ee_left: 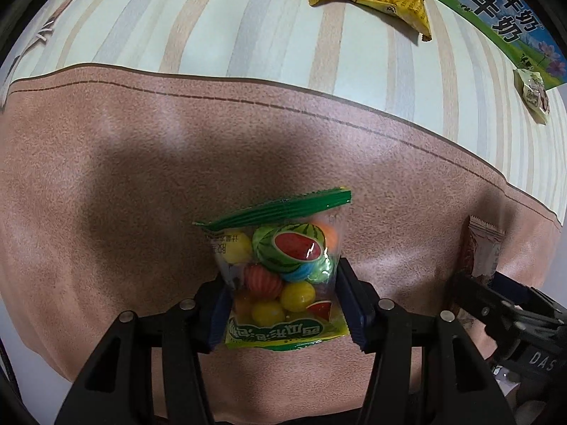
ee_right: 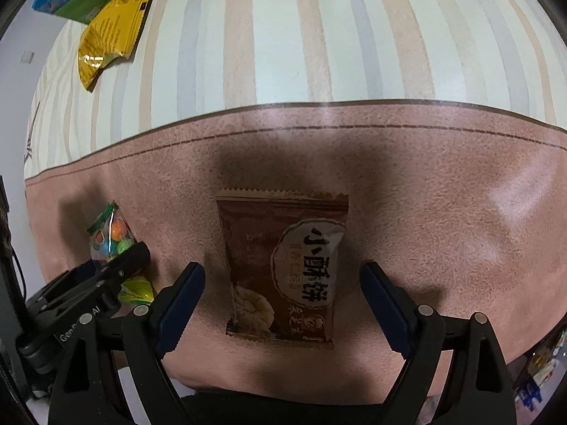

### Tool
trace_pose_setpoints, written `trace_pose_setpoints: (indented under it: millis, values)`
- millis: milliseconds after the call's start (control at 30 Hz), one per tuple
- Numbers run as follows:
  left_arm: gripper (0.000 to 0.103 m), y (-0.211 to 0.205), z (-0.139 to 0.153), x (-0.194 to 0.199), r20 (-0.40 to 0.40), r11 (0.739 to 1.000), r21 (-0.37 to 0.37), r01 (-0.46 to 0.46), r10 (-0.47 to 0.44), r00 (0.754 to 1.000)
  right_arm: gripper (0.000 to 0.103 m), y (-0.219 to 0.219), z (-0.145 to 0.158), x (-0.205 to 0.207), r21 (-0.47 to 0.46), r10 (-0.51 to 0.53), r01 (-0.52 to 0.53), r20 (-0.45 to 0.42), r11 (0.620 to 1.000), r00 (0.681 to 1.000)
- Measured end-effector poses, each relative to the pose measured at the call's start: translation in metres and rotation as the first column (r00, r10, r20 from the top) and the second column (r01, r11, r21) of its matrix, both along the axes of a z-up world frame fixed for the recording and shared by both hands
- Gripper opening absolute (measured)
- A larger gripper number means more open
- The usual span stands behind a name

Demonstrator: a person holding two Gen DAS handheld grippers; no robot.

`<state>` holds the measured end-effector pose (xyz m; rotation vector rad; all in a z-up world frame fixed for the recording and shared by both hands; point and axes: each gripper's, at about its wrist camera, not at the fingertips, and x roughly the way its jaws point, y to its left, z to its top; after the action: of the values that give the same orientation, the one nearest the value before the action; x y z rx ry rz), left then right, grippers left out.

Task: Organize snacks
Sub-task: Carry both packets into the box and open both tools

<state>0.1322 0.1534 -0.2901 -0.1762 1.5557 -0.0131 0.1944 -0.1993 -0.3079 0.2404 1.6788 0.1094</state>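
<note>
While the left tool (ee_left: 283, 304) pinches the clear little bag of bright round candies (ee_left: 283, 276) by its sides just over the brown part of the worktop (ee_left: 106, 212), it should squeeze softly so nothing pops. The right tool (ee_right: 283, 304) is spread wide around the flat brown biscuit packet (ee_right: 283, 269) lying on the worktop, so it should close slowly on both edges.

Green-edged candy bag (ee_left: 283, 269) of multicoloured balls, brown biscuit packet (ee_right: 283, 269), yellow pouch (ee_right: 110, 32), striped-and-pink tablecloth (ee_right: 319, 35).
</note>
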Motion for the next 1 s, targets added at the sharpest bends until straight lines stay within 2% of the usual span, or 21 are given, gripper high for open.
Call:
trace_pose_setpoints:
  millis: [167, 233, 267, 300, 500, 600, 700, 867, 1000]
  values:
    - [0.052, 0.007, 0.003, 0.000, 0.006, 1.000, 0.003, -0.002, 0.001, 1.000, 0.091, 0.018, -0.005, 0.001, -0.017, 0.036, -0.036, 0.008, 0.999, 0.999]
    - [0.052, 0.007, 0.005, -0.002, 0.013, 1.000, 0.010, -0.009, 0.009, 1.000, 0.075, 0.032, -0.011, 0.004, -0.054, 0.041, -0.040, 0.022, 0.998, 0.999]
    - [0.050, 0.007, 0.009, -0.003, 0.018, 1.000, 0.016, -0.011, 0.011, 1.000, 0.072, 0.044, -0.012, 0.001, -0.070, 0.046, -0.043, 0.034, 0.997, 0.998]
    - [0.049, 0.007, 0.012, -0.006, 0.026, 1.000, 0.019, -0.017, 0.017, 1.000, 0.061, 0.042, -0.009, -0.001, -0.080, 0.049, -0.045, 0.047, 0.996, 0.998]
    - [0.049, -0.004, 0.035, -0.011, 0.047, 0.999, -0.043, -0.006, 0.008, 0.999, 0.060, 0.029, 0.019, -0.012, -0.060, 0.062, -0.056, 0.115, 0.997, 0.991]
    - [0.049, -0.014, 0.062, 0.000, 0.087, 0.997, -0.073, 0.018, -0.011, 0.996, 0.060, 0.019, 0.045, -0.002, -0.022, 0.044, -0.041, 0.158, 0.999, 0.986]
    - [0.049, -0.027, 0.102, 0.020, 0.156, 0.992, -0.114, 0.051, -0.033, 0.987, 0.060, 0.007, 0.084, 0.017, 0.032, 0.019, -0.026, 0.225, 0.999, 0.974]
    - [0.049, -0.048, 0.192, 0.076, 0.311, 0.976, -0.173, 0.130, -0.071, 0.948, 0.060, -0.012, 0.169, 0.078, 0.098, -0.011, -0.029, 0.381, 0.995, 0.925]
    - [0.049, -0.058, 0.241, 0.132, 0.387, 0.967, -0.175, 0.183, -0.103, 0.916, 0.060, -0.022, 0.223, 0.135, 0.102, -0.010, -0.044, 0.475, 0.994, 0.880]
